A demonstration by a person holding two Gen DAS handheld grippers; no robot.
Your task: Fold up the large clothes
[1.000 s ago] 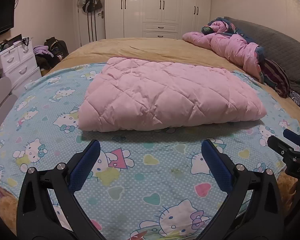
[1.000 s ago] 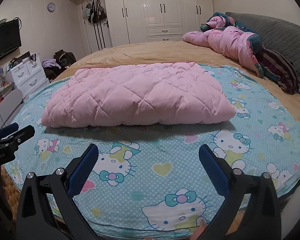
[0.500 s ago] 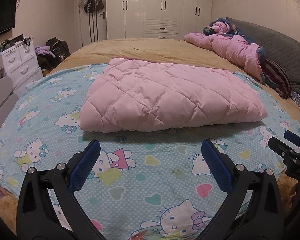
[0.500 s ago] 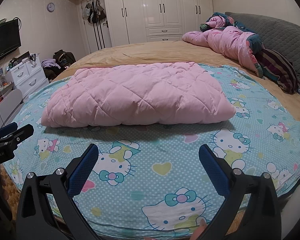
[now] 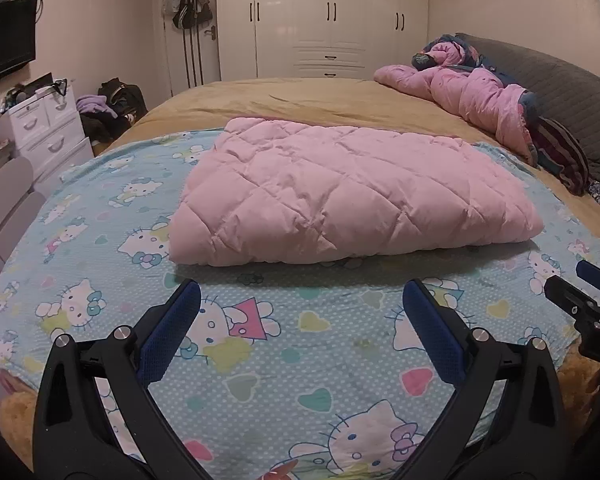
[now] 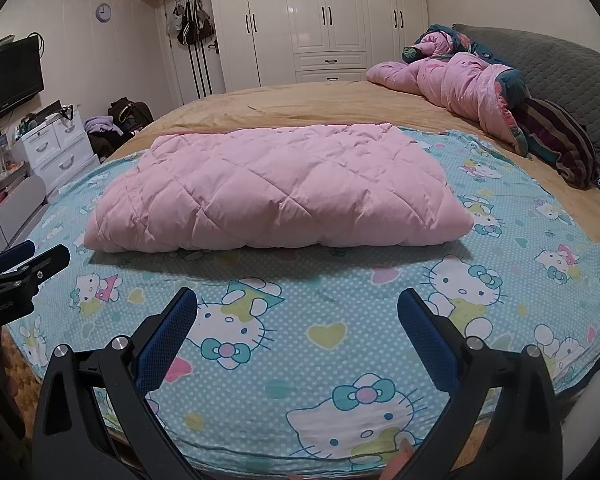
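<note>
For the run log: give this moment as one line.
stage: folded | pink quilted garment: flat on cartoon-cat sheet | left tongs: open, empty | right tongs: open, empty

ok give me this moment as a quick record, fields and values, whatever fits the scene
garment: pink quilted garment, folded into a thick rectangle
resting on: cartoon-cat sheet spread on the bed
left gripper: open, empty, short of the garment's near edge
right gripper: open, empty, also short of the near edge
contact: neither gripper touches the garment
other clothes: crumpled pink coat by the grey headboard
background: white wardrobe, white drawers
</note>
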